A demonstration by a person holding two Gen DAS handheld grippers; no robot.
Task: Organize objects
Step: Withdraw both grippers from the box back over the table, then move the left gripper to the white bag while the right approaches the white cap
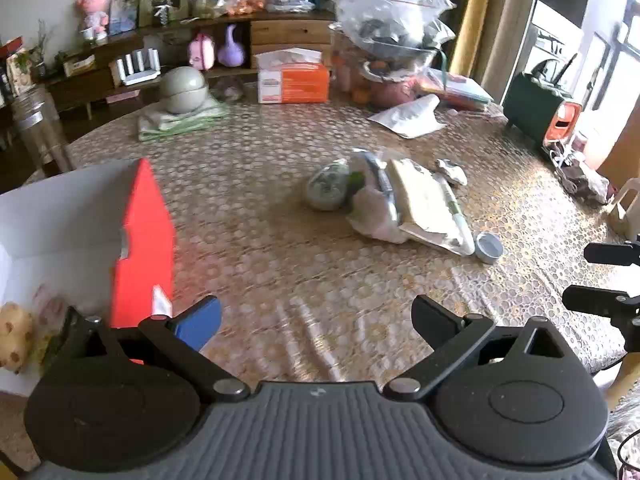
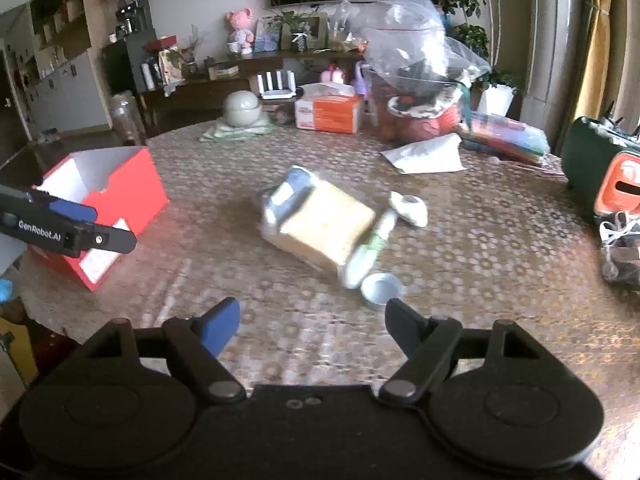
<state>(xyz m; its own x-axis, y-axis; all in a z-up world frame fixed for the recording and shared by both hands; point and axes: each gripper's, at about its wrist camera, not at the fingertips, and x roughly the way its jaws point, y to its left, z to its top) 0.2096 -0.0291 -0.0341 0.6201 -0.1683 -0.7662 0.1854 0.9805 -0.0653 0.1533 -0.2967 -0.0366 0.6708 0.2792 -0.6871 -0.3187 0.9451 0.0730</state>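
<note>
A red box [image 1: 140,240] [image 2: 116,196] with a white inside stands open at the table's left. A loose pile lies mid-table: a yellowish flat pack in clear wrap [image 1: 416,196] [image 2: 328,224], a round greenish wrapped lump [image 1: 328,190], a white-green tube [image 1: 456,216] [image 2: 372,248], a small round tin [image 1: 489,246] [image 2: 382,288] and a small white crumpled piece [image 1: 452,170] [image 2: 410,206]. My left gripper [image 1: 316,312] [image 2: 112,226] hangs open beside the box, nothing between its fingers. My right gripper [image 2: 312,312] [image 1: 580,276] is open too, just short of the tin.
At the back stand an orange tissue box [image 1: 294,80], a grey bowl on folded cloth [image 1: 184,88], a heap of clear plastic bags [image 1: 384,28] and a white pouch [image 1: 412,116]. A dark green and orange appliance [image 1: 540,112] sits far right. A spotted soft toy [image 1: 14,332] lies in the box.
</note>
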